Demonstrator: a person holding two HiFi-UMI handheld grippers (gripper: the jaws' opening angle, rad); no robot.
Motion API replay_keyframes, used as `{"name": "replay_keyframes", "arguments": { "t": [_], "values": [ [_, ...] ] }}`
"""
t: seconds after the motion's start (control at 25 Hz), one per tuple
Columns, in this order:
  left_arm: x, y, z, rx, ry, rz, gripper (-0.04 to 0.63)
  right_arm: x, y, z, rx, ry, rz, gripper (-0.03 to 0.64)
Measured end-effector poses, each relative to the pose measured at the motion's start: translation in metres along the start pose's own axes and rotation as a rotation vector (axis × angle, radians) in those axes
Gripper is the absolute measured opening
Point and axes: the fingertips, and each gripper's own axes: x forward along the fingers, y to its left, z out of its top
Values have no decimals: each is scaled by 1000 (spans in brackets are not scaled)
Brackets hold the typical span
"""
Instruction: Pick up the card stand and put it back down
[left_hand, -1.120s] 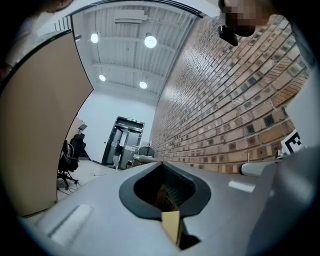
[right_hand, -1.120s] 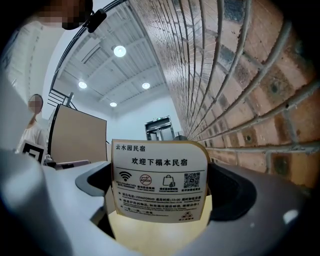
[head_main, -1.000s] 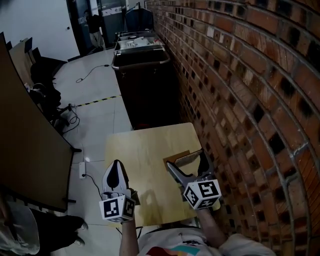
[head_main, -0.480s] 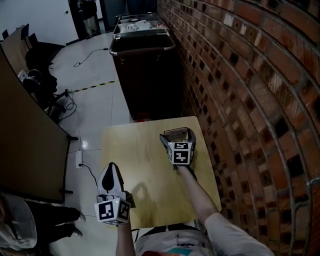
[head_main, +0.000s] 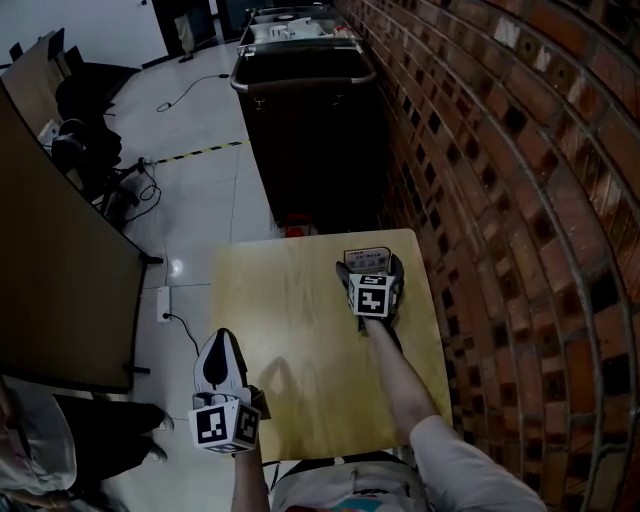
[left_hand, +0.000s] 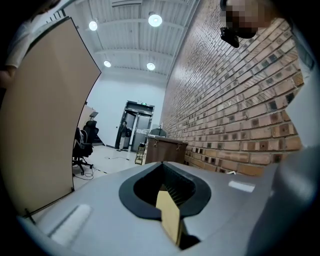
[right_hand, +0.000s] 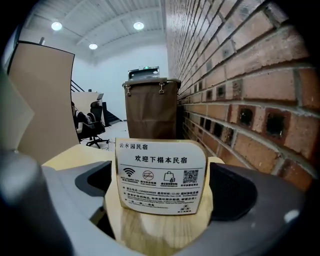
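Note:
The card stand (head_main: 366, 256) is a small upright sign with a white printed face and a wooden base. It stands at the far right corner of the wooden table (head_main: 290, 320), close to the brick wall. My right gripper (head_main: 369, 268) is shut on it, one jaw against each side edge. In the right gripper view the card stand (right_hand: 161, 172) fills the space between the black pads (right_hand: 235, 192) of my right gripper (right_hand: 162, 182), and its base rests on the table top. My left gripper (head_main: 224, 336) hangs shut at the table's near left edge, holding nothing. Its jaws (left_hand: 164, 172) meet at the tips.
A brick wall (head_main: 500, 200) runs right along the table's right side. A dark brown cart (head_main: 310, 120) stands just beyond the table's far edge. A tall brown partition board (head_main: 50, 270) stands on the left, with office chairs (head_main: 85, 110) and floor cables behind it.
My right gripper has travelled from the near right of the table to the far right corner, with the card stand between its jaws, and lowered. The left gripper has hardly moved.

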Motion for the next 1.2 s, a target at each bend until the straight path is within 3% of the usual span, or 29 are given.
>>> {"name": "replay_keyframes", "arguments": {
  "t": [0.4,0.44,0.64,0.72,0.76,0.88,1.0,1.2],
  "values": [
    [-1,-10,3,-6,-13,-29,6,-26,-3,28,52,-110,2,575],
    [-3,-11,5,-8,-18,-30,6,-36,-4,36,56,-137,-4,534],
    [-14,-21,23,-5,-67,-46,6,-112,-9,91,40,-347,-12,157],
    [-22,-29,33,4,-96,-64,6,-148,-3,115,39,-433,31,20],
    [-27,-33,38,11,-112,-73,6,-169,3,125,42,-474,70,0],
    [-41,-49,52,35,-156,-102,6,-241,22,143,62,-571,198,0],
    [-57,-66,57,88,-172,-148,6,-318,37,126,83,-620,281,0],
    [-67,-77,65,101,-202,-176,5,-379,51,95,7,-640,271,0]
  ]
}}
